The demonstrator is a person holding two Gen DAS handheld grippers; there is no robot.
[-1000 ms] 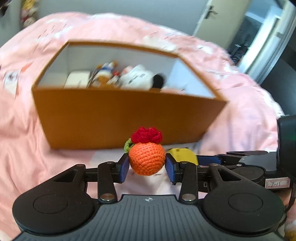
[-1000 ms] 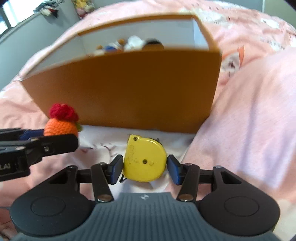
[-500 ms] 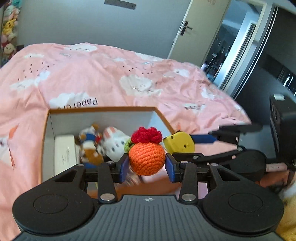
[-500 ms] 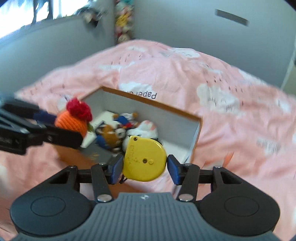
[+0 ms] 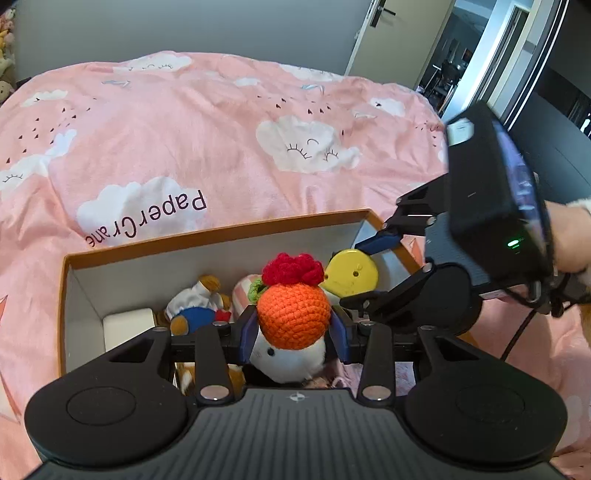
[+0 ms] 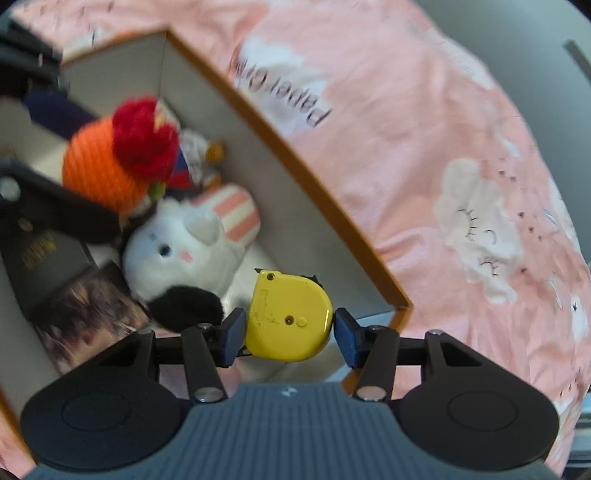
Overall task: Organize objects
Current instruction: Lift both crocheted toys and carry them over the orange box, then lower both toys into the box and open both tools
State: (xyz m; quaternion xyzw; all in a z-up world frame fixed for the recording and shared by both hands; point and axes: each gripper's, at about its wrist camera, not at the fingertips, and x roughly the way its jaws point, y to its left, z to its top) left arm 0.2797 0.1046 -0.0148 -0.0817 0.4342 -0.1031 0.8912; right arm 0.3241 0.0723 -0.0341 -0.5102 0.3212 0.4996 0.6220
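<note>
My left gripper (image 5: pixel 293 332) is shut on an orange crocheted fruit (image 5: pixel 293 317) with a red top, held above the open orange box (image 5: pixel 221 232). To its right, my right gripper (image 6: pixel 290 334) is shut on a yellow tape measure (image 6: pixel 290 319), also over the box near its right corner (image 6: pixel 400 304). The same tape measure (image 5: pixel 351 273) shows in the left wrist view and the crocheted fruit (image 6: pixel 99 173) in the right wrist view. Inside the box lie a white plush animal (image 6: pixel 184 254), a small bear doll (image 5: pixel 199 310), a white case (image 5: pixel 127 326) and a dark booklet (image 6: pixel 40 266).
The box sits on a pink bedspread (image 5: pixel 221 140) printed with clouds. A hand (image 5: pixel 569 240) holds the right gripper's body at the right. A grey wall and a door (image 5: pixel 391 33) stand beyond the bed.
Both grippers rose from in front of the box's side wall to above its open top, each still holding its object. The right gripper rolled, so the box now looks tilted in its view.
</note>
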